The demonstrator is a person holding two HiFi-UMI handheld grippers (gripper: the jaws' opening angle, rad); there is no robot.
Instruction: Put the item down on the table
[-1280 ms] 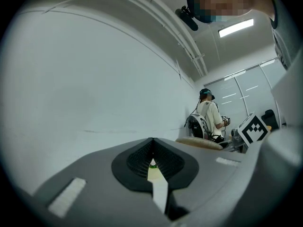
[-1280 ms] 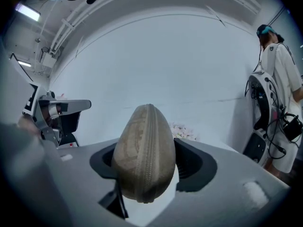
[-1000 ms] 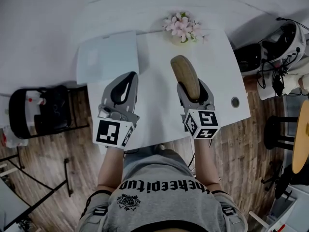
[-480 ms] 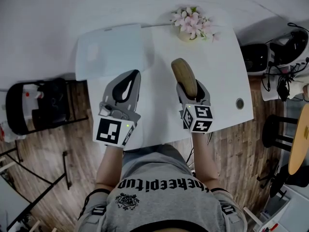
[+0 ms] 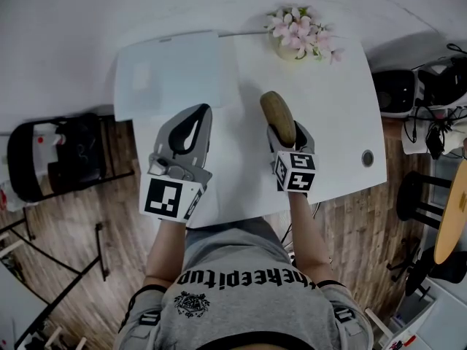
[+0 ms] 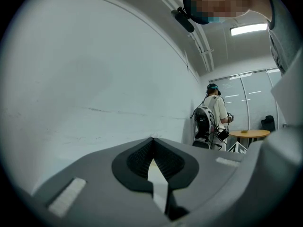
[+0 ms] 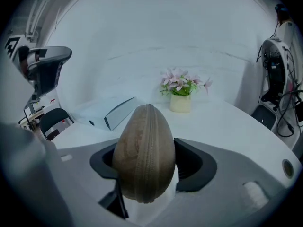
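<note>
My right gripper point(image 5: 282, 128) is shut on a brown, egg-shaped zipped pouch point(image 5: 278, 116) and holds it over the white table point(image 5: 336, 122). In the right gripper view the pouch point(image 7: 144, 159) fills the space between the jaws, zip seam facing me, sticking out past the gripper point(image 7: 147, 167). My left gripper point(image 5: 191, 128) hovers over the table's left part with its jaws together and nothing in them. In the left gripper view the gripper point(image 6: 152, 161) points up at a white wall.
A pot of pink flowers point(image 5: 298, 36) stands at the table's far edge. A flat white device point(image 5: 169, 74) lies at the far left. A cable hole point(image 5: 367, 157) sits near the right edge. A black chair point(image 5: 51, 159) stands left; gear point(image 5: 430, 86) lies right.
The right gripper with the pouch has drawn slightly back toward me and down. The head view has shifted, so the flowers sit further right. The left gripper has barely moved.
</note>
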